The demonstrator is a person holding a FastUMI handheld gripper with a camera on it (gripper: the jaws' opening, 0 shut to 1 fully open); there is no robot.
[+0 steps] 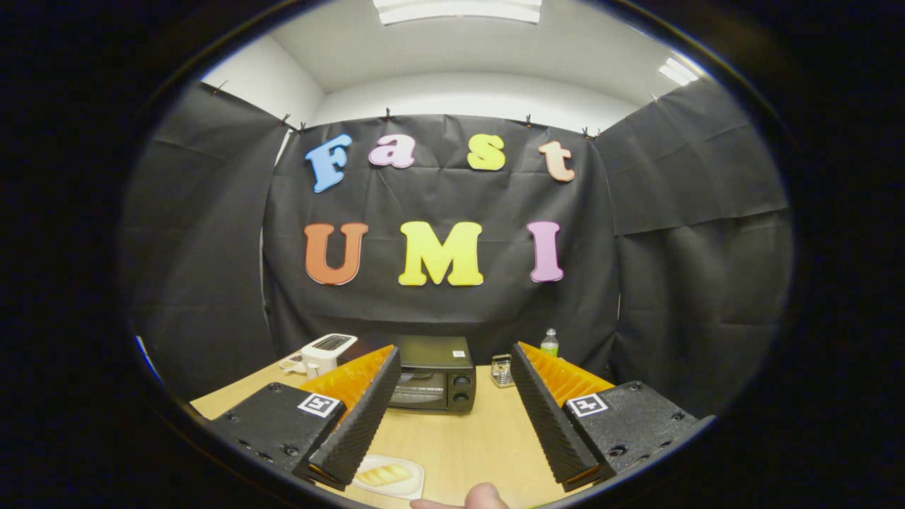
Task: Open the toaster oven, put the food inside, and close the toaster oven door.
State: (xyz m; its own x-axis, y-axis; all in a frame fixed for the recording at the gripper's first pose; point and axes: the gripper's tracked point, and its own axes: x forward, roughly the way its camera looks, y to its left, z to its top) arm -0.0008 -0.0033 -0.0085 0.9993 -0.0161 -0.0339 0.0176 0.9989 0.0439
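- A fingertip (486,497) pokes in at the near edge of the wooden table (466,438), closest to the camera, just below the space between the gripper's 2 fingers.
- The gripper (456,364) hangs above the table with its fingers spread wide apart and nothing held between them; the tips point toward the far end of the table.
- A small white plate (390,476) sits on the table beside the near end of the left finger, which partly covers it. On the plate lies a pale yellow piece of food (382,474), apparently bread.
- The black toaster oven (433,373) stands at the far end of the table, seen between the 2 fingertips, its left side hidden behind the left finger. Its glass door is shut, and 2 round knobs run down the right of its front. What is inside cannot be made out through the glass.
- A white pop-up toaster (327,349) stands left of the oven, beyond the left finger.
- A small metal container (502,371) rests on the table just right of the oven, near the right fingertip; its contents cannot be told.
- A clear bottle with a green cap (549,343) stands farther back, against the black cloth wall.
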